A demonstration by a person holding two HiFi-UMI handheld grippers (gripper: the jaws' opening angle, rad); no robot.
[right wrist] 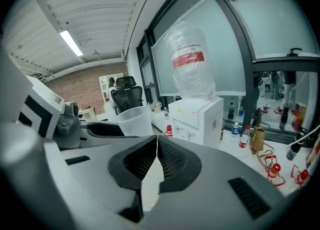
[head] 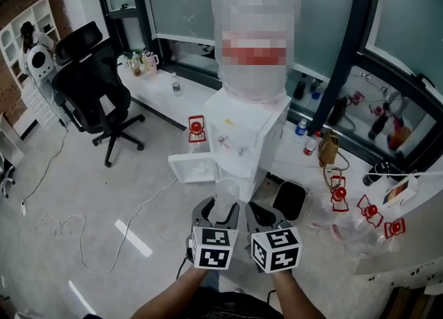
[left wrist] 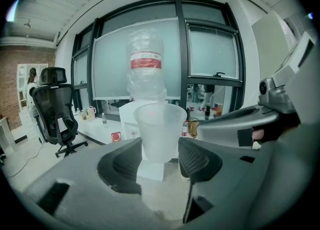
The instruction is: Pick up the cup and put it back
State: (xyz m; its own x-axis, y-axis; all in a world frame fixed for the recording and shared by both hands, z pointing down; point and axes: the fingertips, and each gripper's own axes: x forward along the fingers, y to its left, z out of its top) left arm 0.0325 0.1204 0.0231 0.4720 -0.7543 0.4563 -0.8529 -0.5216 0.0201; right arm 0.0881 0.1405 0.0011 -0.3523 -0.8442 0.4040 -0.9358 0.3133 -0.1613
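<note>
In the left gripper view a translucent plastic cup [left wrist: 160, 130] stands upright between the two dark pads, with my left gripper [left wrist: 161, 158] shut on its lower half. From the head view the cup [head: 225, 195] sits just ahead of the left gripper [head: 220, 212], in front of the white water dispenser [head: 249, 134]. My right gripper [head: 260, 214] is close beside it on the right, shut with nothing held. In the right gripper view its jaws [right wrist: 156, 143] meet in a thin line, and the cup [right wrist: 135, 121] shows to their left.
A large water bottle [left wrist: 145, 59] tops the dispenser. A black office chair [head: 93, 82] stands at the left, cables [head: 69, 231] trail on the floor, and a black bin [head: 291, 200] sits right of the dispenser. Bottles and red-white tags [head: 339, 193] line the window ledge.
</note>
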